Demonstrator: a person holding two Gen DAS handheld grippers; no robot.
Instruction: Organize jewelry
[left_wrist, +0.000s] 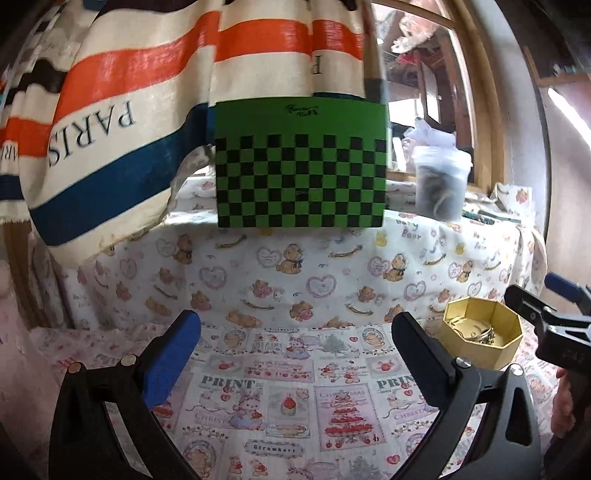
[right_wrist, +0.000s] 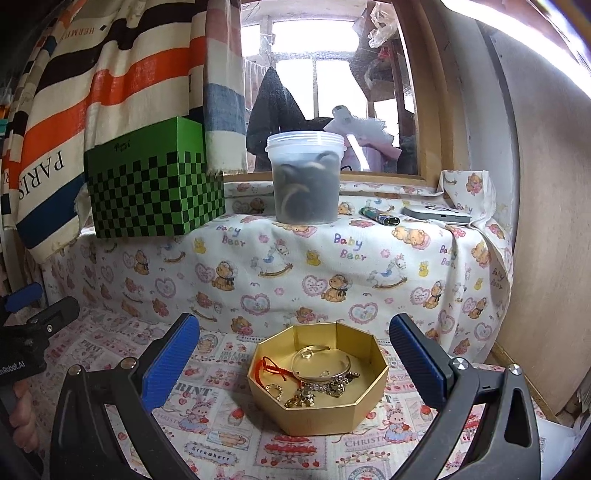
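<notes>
Left gripper (left_wrist: 295, 350): jaws spread wide, nothing between the fingers. Right gripper (right_wrist: 293, 354): jaws spread wide, likewise holding nothing. Both point forward, side by side.

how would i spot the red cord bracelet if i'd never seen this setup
Find the gold octagonal box on the patterned cloth, below the raised ledge holding the plastic tub. The red cord bracelet lies at its left inside: the only red, non-metal piece there.

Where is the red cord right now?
In the right wrist view, the red cord lies in the left part of the gold octagonal box, beside the gold bangle, between the open right gripper's fingers.
</notes>
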